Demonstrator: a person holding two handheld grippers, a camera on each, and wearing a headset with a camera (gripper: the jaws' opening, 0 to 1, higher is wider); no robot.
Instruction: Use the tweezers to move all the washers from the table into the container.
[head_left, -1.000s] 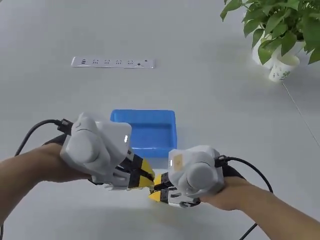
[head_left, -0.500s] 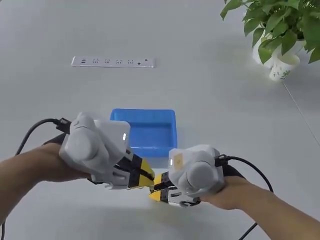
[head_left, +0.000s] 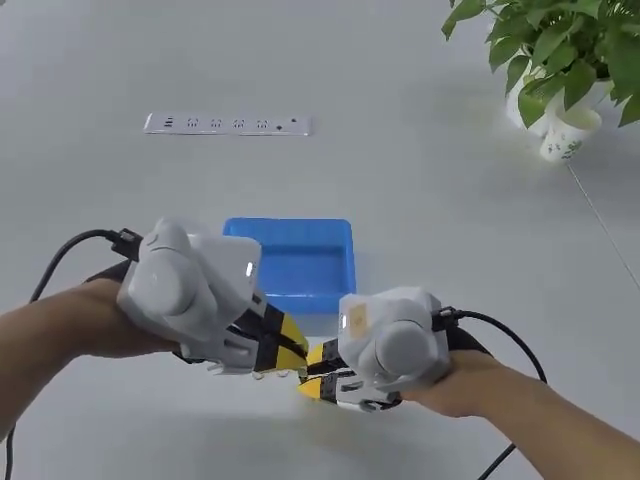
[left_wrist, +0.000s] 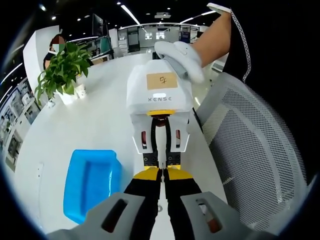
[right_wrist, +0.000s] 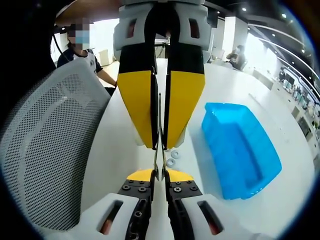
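Low over the front of the table my two grippers meet tip to tip, the left gripper (head_left: 297, 358) facing the right gripper (head_left: 312, 373). Thin silver tweezers (right_wrist: 159, 150) run from my right gripper (right_wrist: 159, 176) up between the yellow jaws of the left gripper (right_wrist: 161, 142), and both sets of jaws are closed on them. In the left gripper view my own jaws (left_wrist: 163, 172) touch the right gripper (left_wrist: 161, 162). Two small washers (right_wrist: 171, 159) lie on the table right under the left jaw tips. The blue container (head_left: 300, 265) stands just beyond the grippers.
A white power strip (head_left: 227, 124) lies at the back left. A potted plant (head_left: 560, 60) stands at the back right corner. A white mesh chair (left_wrist: 250, 150) is at the near table edge. Black cables trail from both grippers.
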